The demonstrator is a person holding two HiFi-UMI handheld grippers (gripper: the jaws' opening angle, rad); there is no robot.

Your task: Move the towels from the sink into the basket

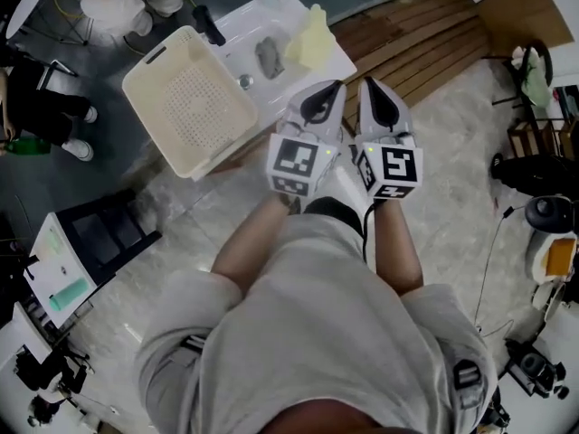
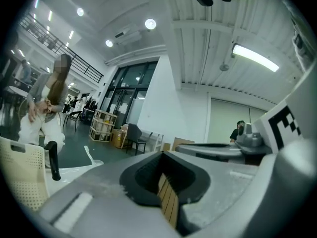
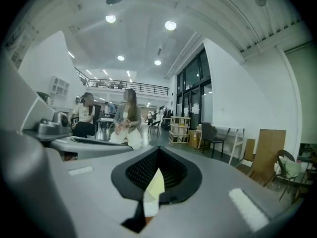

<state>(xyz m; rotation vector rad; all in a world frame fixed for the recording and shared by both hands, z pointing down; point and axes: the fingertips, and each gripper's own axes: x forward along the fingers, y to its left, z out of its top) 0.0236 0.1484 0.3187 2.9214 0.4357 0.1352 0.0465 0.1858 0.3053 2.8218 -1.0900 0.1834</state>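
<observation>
Basket (image 1: 194, 107) sits empty beside the sink (image 1: 237, 36). Grey towel (image 1: 269, 57) lies in the basin, yellow towel (image 1: 312, 39) is heaped at its edge (left gripper (image 1: 327, 93) and right gripper (image 1: 371, 90) both pressed together, pinching nothing).

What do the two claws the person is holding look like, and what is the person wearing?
The left claw and right claw are pale grey and taper to a point, with black ridged pads inside. Each carries a white cube printed with black square markers. The person wears a light short-sleeved shirt.
</observation>
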